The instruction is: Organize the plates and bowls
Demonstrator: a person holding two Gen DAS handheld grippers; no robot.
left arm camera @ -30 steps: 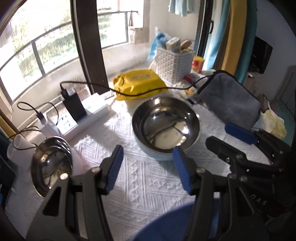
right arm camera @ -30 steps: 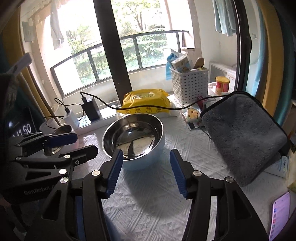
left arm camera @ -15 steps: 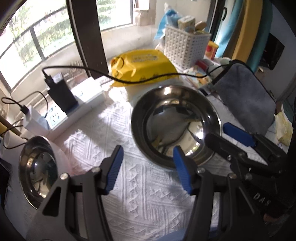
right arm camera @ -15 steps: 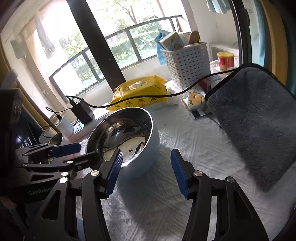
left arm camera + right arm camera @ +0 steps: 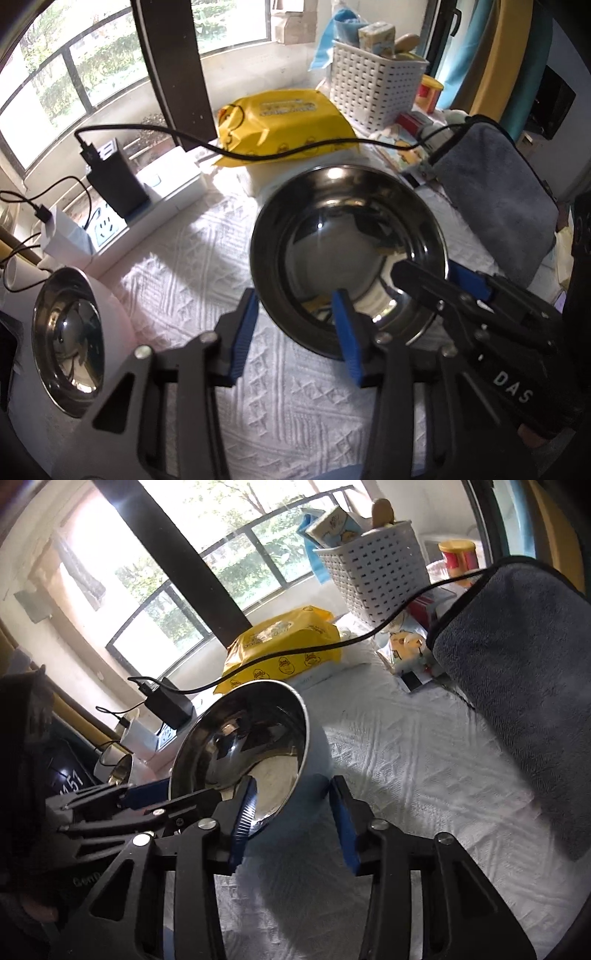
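A large steel bowl (image 5: 347, 258) with a pale blue outside stands on the white cloth (image 5: 295, 406). My left gripper (image 5: 297, 325) straddles its near rim, one pad outside and one inside. Its jaws are closing, and I see no pad pressing on the bowl. My right gripper (image 5: 291, 812) straddles the rim of the same bowl (image 5: 251, 738) on the right side, with its left pad inside and its right pad by the blue wall. Its jaws are closing too. A smaller steel bowl (image 5: 62, 332) with a white outside stands at the far left.
A black cable (image 5: 295, 151) hangs across just behind the large bowl. Behind it lie a yellow wipes pack (image 5: 284, 125), a white basket (image 5: 373, 92) and a power strip with a black charger (image 5: 114, 184). To the right lies a grey towel (image 5: 498, 192).
Both grippers came down and forward onto the large bowl's rim, each now with one finger inside it. Both pairs of jaws have narrowed. The right view has tilted.
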